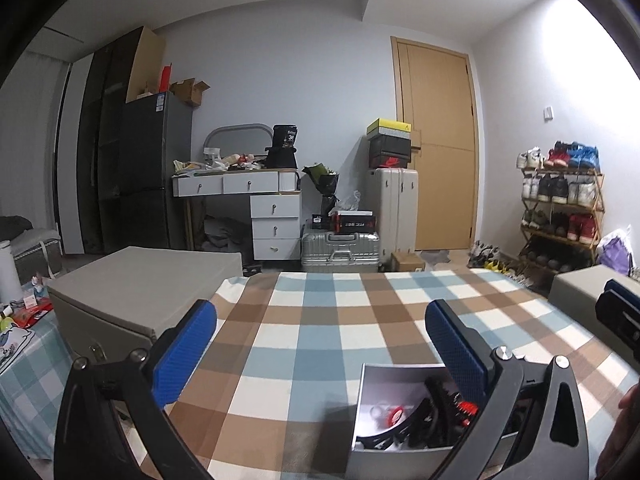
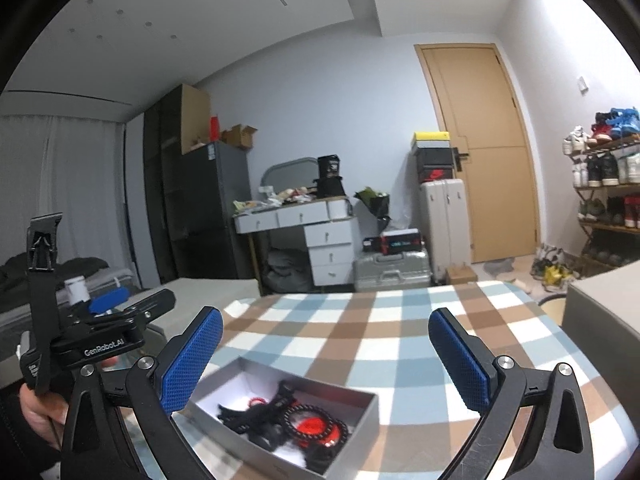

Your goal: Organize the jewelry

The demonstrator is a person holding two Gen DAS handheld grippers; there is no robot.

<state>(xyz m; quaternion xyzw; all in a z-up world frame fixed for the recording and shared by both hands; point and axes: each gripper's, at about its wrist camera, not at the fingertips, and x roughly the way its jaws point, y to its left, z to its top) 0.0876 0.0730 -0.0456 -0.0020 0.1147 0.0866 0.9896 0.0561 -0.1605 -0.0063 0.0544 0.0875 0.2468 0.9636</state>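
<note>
A shallow grey box (image 2: 352,436) with a white inside lies on the checked tablecloth (image 2: 360,320). It holds black and red jewelry (image 2: 304,420). In the left wrist view the box (image 1: 380,456) is at the lower right, with the jewelry (image 1: 432,408) partly behind my right finger. My left gripper (image 1: 320,344) is open and empty, above and left of the box. My right gripper (image 2: 326,356) is open and empty, above the box. The left gripper's body (image 2: 108,332) shows at the left of the right wrist view.
A grey storage box (image 1: 132,292) stands left of the table, another grey box (image 2: 604,304) at the right edge. Behind are a white desk (image 1: 256,200), suitcases (image 1: 392,212), a wooden door (image 1: 440,140) and a shoe rack (image 1: 560,208).
</note>
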